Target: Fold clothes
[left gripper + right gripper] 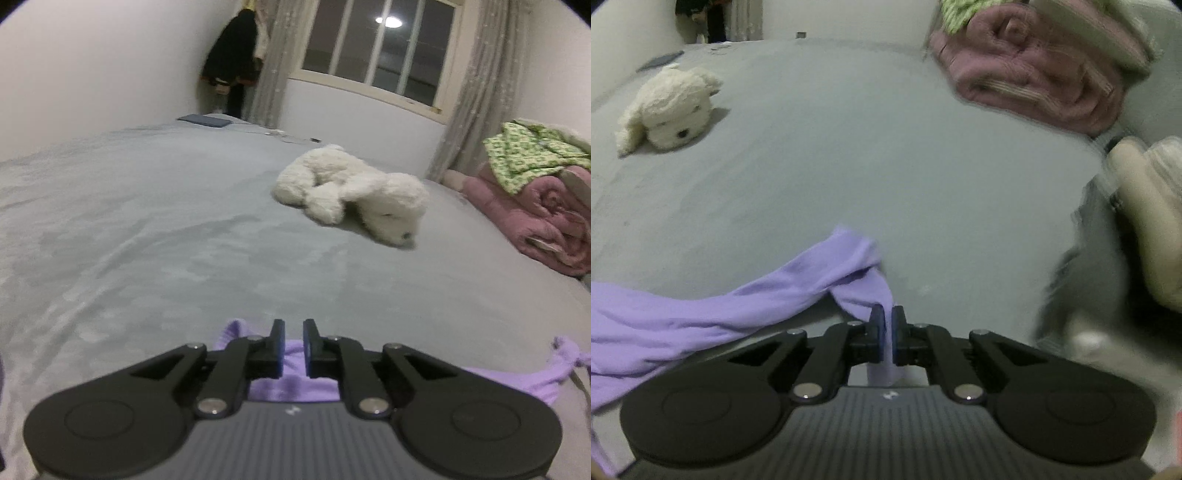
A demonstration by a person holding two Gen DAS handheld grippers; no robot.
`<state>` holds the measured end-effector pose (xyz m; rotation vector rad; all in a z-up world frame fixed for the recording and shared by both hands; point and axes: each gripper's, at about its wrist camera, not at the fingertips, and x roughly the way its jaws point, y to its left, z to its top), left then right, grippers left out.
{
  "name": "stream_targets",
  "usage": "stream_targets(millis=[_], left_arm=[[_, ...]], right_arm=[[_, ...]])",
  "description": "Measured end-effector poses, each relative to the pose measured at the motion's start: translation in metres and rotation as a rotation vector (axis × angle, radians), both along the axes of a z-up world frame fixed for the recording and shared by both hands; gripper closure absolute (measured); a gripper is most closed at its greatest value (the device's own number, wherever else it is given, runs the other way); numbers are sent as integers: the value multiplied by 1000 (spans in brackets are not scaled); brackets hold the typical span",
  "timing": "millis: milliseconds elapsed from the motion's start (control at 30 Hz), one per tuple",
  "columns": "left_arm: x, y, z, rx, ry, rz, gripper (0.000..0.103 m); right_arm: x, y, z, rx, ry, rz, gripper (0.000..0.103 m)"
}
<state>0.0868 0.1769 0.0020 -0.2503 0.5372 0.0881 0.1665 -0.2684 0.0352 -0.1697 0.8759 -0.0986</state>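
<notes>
Both cams sit low on the tongs, close over the grey bed (184, 229), looking forward along the fingers. Left wrist view faces the far wall and window (376, 51), bed corner at left. Right wrist view tilts further down, mostly bed surface. Shared: white plush dog (354, 192) (668, 110), pink blanket roll (535, 218) (1030, 74), purple garment (291, 384) (701, 317) near the lens.
</notes>
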Motion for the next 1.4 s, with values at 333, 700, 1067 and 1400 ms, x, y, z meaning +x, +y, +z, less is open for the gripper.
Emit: stream_targets(millis=[333,700,1067,1400], left_arm=[[2,-14,0,20,3,-83,93],[5,-20,-4,29,30,-103,93],[7,-32,-9,22,73,-144,91],[4,-37,-12,13,113,-177,89]], right_arm=[[15,-22,26,-198,-26,-89,100],[67,-47,-3,-195,48,-154,98],[59,-38,0,63,108,-160,79],[59,-30,-15,474,257,-241,79]])
